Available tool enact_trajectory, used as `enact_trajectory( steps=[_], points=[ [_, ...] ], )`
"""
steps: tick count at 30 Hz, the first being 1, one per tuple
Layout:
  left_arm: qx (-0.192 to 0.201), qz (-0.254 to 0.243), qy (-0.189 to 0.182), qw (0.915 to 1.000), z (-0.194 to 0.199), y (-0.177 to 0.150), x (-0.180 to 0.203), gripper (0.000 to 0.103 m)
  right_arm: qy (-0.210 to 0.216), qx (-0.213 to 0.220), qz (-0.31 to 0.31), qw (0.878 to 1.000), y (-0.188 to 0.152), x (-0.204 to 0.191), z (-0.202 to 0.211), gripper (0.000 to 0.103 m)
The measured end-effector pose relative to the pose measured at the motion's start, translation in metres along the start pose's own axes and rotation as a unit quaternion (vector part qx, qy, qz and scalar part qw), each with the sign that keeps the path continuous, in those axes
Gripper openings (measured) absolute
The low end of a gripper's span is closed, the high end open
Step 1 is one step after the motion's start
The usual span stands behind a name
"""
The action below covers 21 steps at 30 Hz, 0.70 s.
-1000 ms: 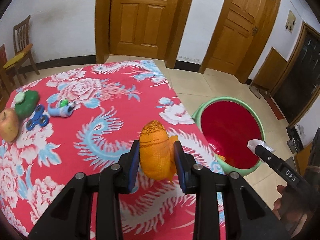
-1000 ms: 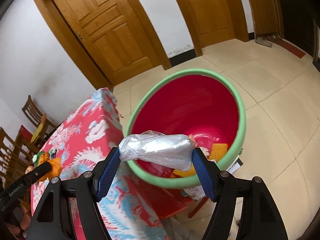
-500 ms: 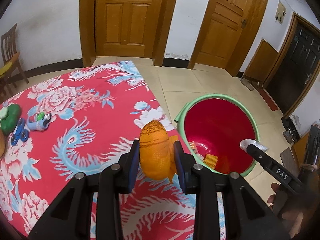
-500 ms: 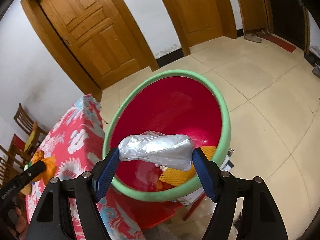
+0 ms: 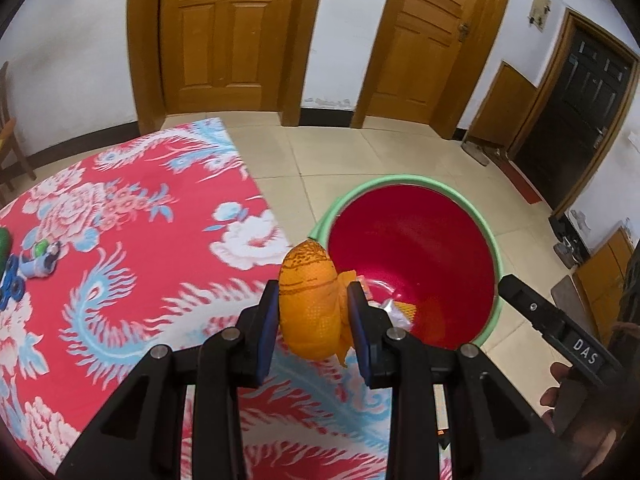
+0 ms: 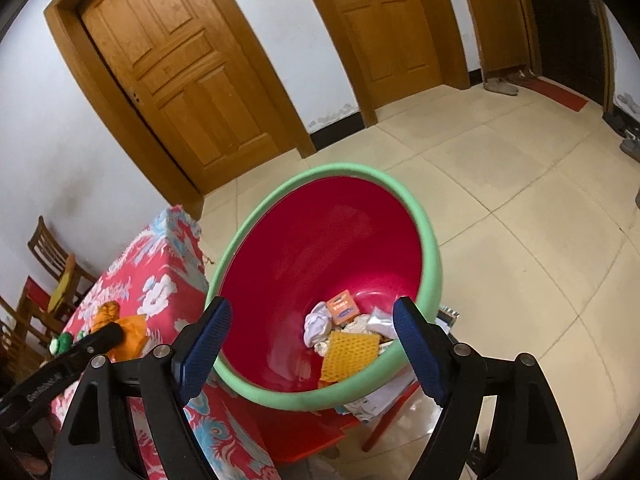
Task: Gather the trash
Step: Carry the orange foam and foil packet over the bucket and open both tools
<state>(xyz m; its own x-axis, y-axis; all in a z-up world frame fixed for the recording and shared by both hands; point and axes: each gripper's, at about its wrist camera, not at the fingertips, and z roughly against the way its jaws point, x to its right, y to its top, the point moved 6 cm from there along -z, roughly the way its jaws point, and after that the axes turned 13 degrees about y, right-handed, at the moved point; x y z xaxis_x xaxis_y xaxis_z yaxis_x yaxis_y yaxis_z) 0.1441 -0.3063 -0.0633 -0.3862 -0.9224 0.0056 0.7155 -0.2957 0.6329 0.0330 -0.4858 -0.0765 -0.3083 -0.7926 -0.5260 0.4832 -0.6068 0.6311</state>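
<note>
My left gripper [image 5: 313,316] is shut on an orange mesh wad [image 5: 310,304] and holds it over the table's right edge, beside the red bin with a green rim [image 5: 494,248]. My right gripper [image 6: 316,344] is open and empty above the bin [image 6: 428,240]. The silver plastic wrapper [image 6: 380,324] lies inside the bin among other trash, with an orange mesh sheet [image 6: 350,354], a white crumpled wad [image 6: 318,324] and a small orange box [image 6: 341,307]. The left gripper with its orange wad [image 6: 120,326] also shows in the right wrist view.
The table has a red floral cloth [image 5: 132,232]. Toys [image 5: 38,260] and a blue spinner [image 5: 10,284] lie at its left. The bin stands on a red stool [image 6: 304,436]. Wooden chairs [image 6: 52,276] stand behind the table. Tiled floor [image 6: 520,216] and doors [image 5: 224,36] surround.
My right gripper has opened and dropped the silver wrapper into the bin. My left gripper has carried the orange wad right, toward the bin.
</note>
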Motion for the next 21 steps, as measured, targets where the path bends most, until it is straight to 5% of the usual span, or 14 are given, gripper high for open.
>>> enact_trajectory(
  steps=[21],
  points=[
    [-0.027,-0.057,-0.056,0.9965,-0.028,0.0,0.074,0.041,-0.02,0.049,-0.05,0.997,0.01,0.034,0.037,0.083]
  ],
)
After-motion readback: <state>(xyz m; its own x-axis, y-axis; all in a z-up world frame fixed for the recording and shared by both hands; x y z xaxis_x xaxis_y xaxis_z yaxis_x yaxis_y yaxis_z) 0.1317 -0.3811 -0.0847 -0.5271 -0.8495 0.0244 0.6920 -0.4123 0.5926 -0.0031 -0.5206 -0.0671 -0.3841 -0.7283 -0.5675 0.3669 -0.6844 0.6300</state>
